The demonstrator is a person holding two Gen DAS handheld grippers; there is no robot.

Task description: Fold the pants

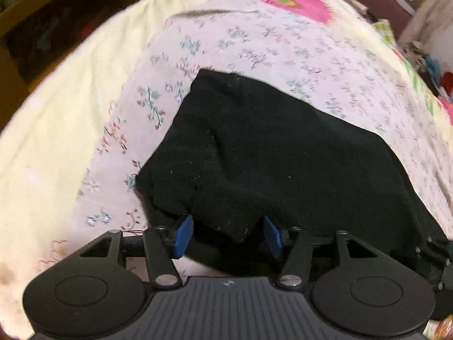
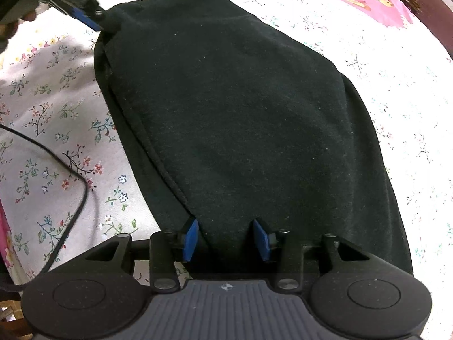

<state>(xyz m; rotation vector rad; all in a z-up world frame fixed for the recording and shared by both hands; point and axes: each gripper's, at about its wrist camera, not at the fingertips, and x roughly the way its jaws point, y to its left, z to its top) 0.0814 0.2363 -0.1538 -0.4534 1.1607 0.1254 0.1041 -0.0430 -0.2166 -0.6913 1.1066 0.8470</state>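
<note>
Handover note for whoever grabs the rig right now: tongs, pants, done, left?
Left tongs: black fabric bunched between the blue pads, apparently gripped.
Right tongs: same, at the other near corner.
Black pants: on the floral bedsheet, upper layer folded over a lower one whose edge shows along the sides.
Done: at least one fold.
Left: lay the held edge down, flatten, fold again if needed.
Watch the black cable beside the pants.

one black pants [image 2: 240, 113], two tongs [image 1: 229, 236] [image 2: 228, 239], one floral sheet [image 2: 56, 119], one black cable [image 2: 76, 187]
</note>
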